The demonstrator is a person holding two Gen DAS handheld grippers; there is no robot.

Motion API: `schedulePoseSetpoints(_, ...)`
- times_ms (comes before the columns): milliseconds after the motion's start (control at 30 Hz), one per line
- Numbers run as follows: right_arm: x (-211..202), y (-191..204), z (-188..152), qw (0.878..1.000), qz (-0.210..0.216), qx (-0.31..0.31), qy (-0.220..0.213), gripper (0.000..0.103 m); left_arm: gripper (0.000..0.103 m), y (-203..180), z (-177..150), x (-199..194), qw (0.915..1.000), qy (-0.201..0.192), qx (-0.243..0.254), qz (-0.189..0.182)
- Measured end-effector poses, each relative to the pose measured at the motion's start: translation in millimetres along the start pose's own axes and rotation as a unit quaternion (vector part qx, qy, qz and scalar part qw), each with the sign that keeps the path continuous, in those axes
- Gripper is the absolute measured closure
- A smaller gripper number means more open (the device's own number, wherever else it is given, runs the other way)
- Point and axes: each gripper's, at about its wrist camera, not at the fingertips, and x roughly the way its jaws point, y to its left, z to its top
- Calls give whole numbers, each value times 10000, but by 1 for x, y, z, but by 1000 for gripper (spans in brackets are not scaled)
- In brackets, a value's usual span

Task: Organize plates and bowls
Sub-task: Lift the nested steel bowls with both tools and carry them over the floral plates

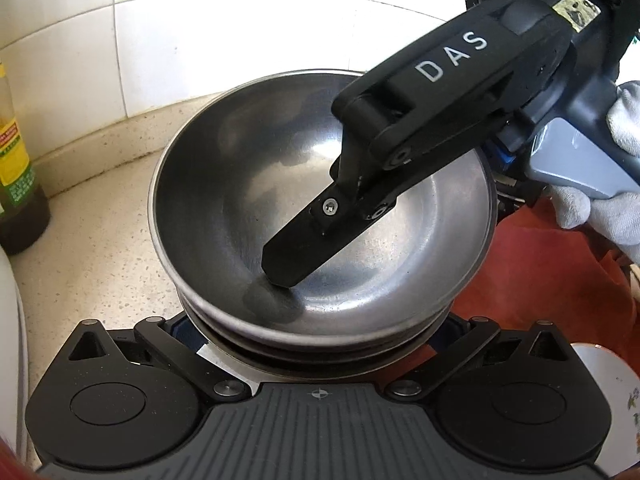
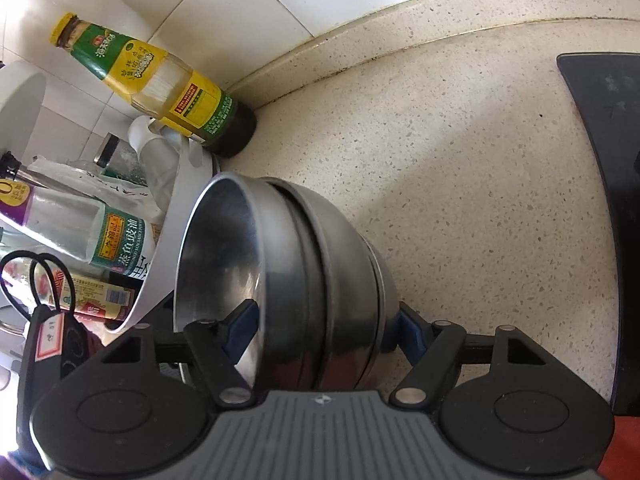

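Observation:
A stack of steel bowls [image 1: 248,184] sits on the speckled counter [image 1: 100,248], near the tiled wall corner. In the left wrist view my right gripper [image 1: 288,264] reaches in from the upper right, one finger inside the top bowl. In the right wrist view the stack [image 2: 304,264] fills the gap between my right gripper's fingers [image 2: 316,332]; one blue pad [image 2: 240,328] is inside the top bowl, the other outside the stack. My left gripper's fingers are hidden under the near rim of the stack; its linkage arms are spread wide around it.
A sauce bottle [image 2: 160,88] stands in the wall corner; it also shows in the left wrist view [image 1: 16,184]. More bottles [image 2: 80,232], scissors [image 2: 36,280] and a white plate rim [image 2: 172,240] crowd the left. A dark board [image 2: 608,184] lies right. A floral plate [image 1: 608,400] sits at lower right.

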Motion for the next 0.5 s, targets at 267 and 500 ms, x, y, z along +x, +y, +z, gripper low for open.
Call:
schedulePoseSetpoints(267,-16,14,-7,9991,132,-319,-229,34,0,-19,2,-21,9992,-133,200,315)
schedulePoseSetpoints(500,-57,51,-16,9954,196,-696,-633,34,0,-41,11,-71,9968,-452,303,593)
